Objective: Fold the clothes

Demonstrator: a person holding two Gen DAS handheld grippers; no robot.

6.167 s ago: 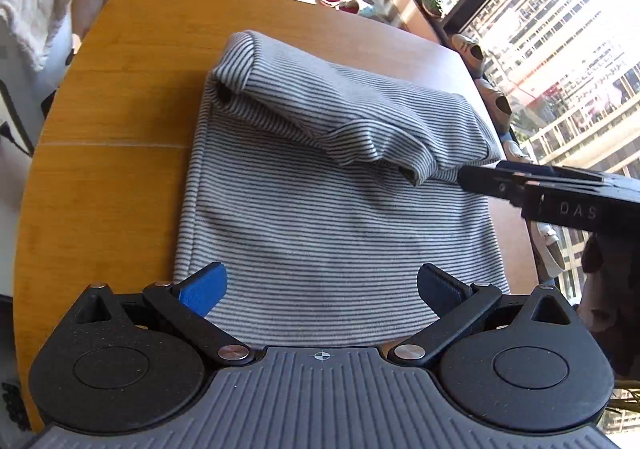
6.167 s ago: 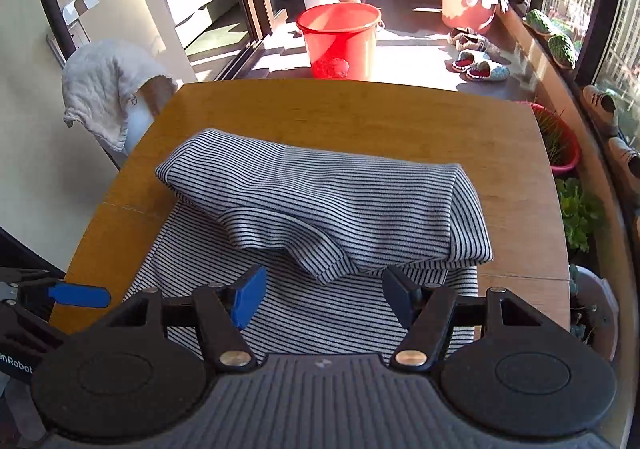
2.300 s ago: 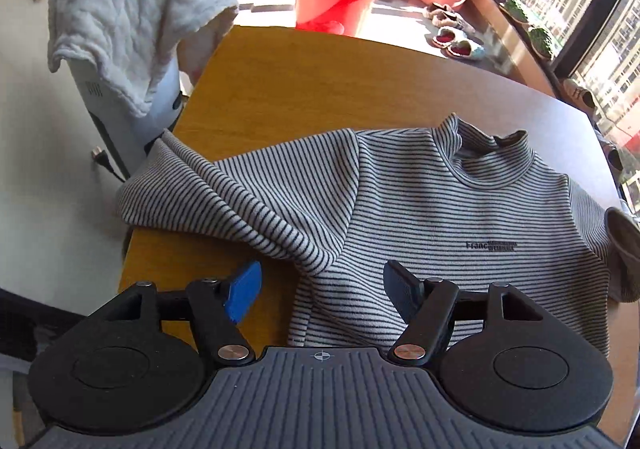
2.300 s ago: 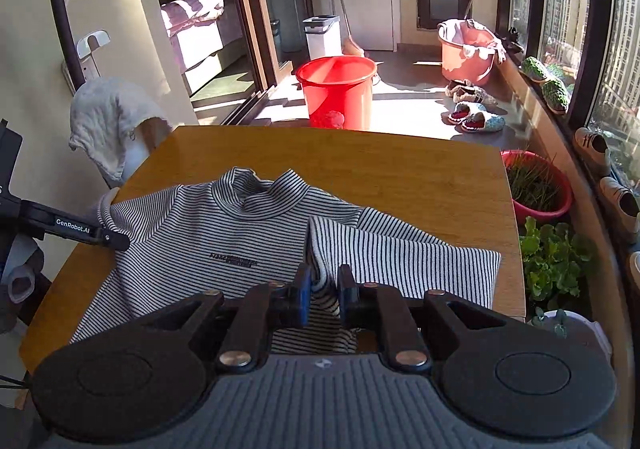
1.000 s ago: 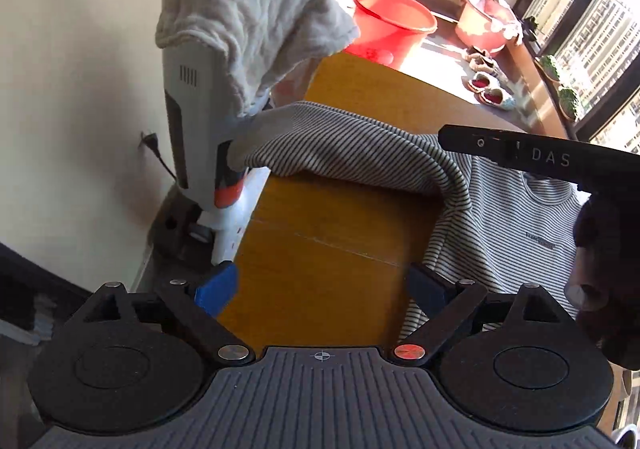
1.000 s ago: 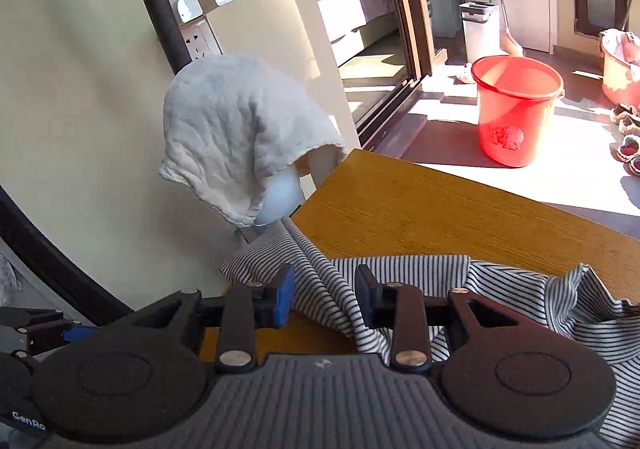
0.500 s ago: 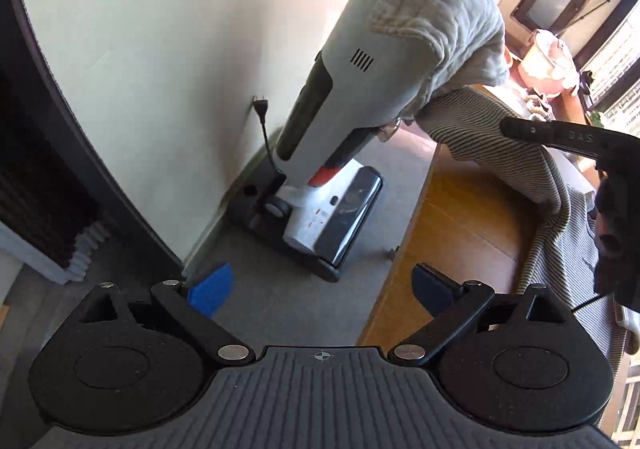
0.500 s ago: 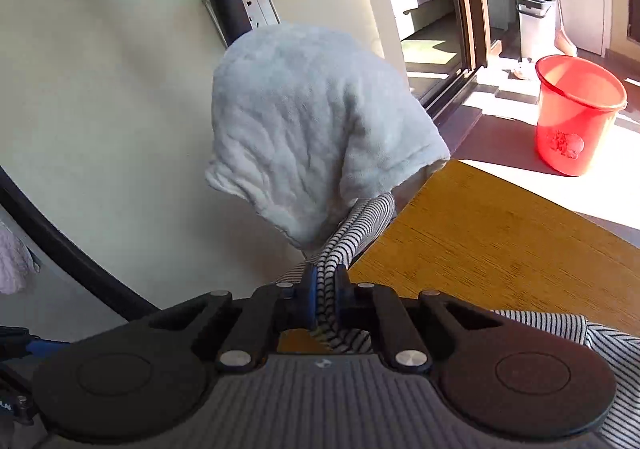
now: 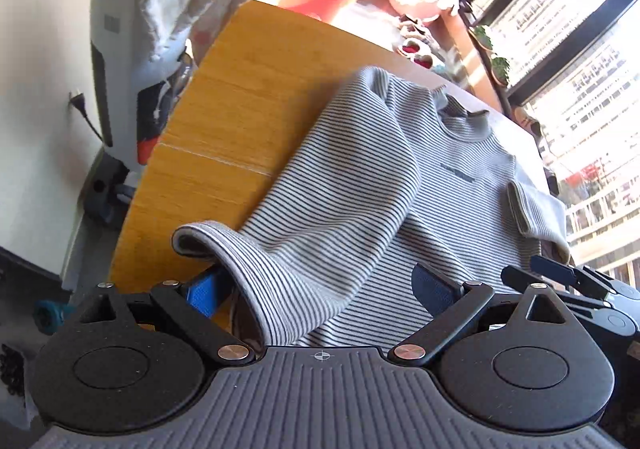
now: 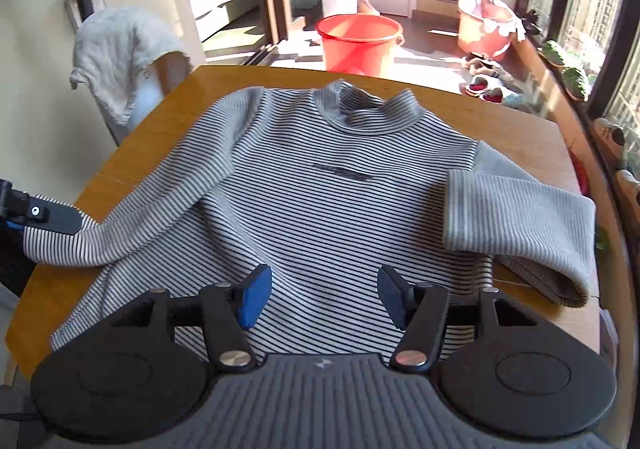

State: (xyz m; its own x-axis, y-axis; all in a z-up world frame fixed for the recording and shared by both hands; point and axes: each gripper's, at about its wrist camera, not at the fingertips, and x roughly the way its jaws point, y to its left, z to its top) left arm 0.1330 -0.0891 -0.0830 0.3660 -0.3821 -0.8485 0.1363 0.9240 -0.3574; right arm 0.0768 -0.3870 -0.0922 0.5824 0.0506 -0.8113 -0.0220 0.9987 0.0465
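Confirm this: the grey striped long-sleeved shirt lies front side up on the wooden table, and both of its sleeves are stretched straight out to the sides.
Not quite. The grey striped long-sleeved shirt does lie front side up on the wooden table, but only one sleeve runs outward. The other sleeve is folded back over the body, as the right wrist view shows.

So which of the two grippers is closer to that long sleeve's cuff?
Left. The left gripper has the long sleeve's cuff lying between its open fingers; the right gripper hovers open over the shirt's hem, well off to the side.
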